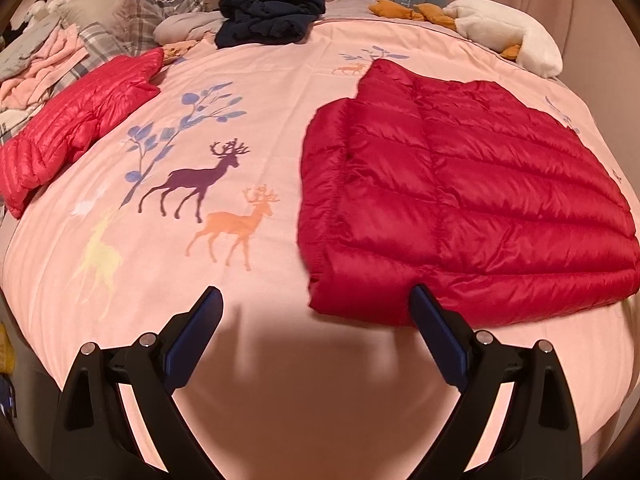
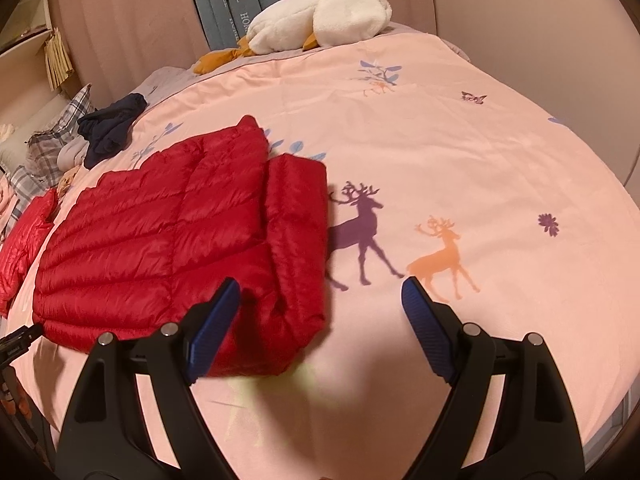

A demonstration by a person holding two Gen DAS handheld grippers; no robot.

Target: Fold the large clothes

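Note:
A dark red quilted down jacket (image 1: pixel 472 200) lies flat and partly folded on the pink bed cover, its sleeve sides turned in. My left gripper (image 1: pixel 316 294) hovers open just before the jacket's near left corner; its right finger overlaps the hem in view. In the right wrist view the same jacket (image 2: pixel 168 240) lies to the left. My right gripper (image 2: pixel 320 286) is open above the jacket's near right corner, holding nothing.
A brighter red down jacket (image 1: pixel 76 128) lies folded at the left edge. A dark navy garment (image 1: pixel 268 16) sits at the far side by plaid pillows (image 1: pixel 160 8). A white plush goose (image 2: pixel 320 16) lies by the curtain. Pink deer-print cover (image 2: pixel 480 160) spreads to the right.

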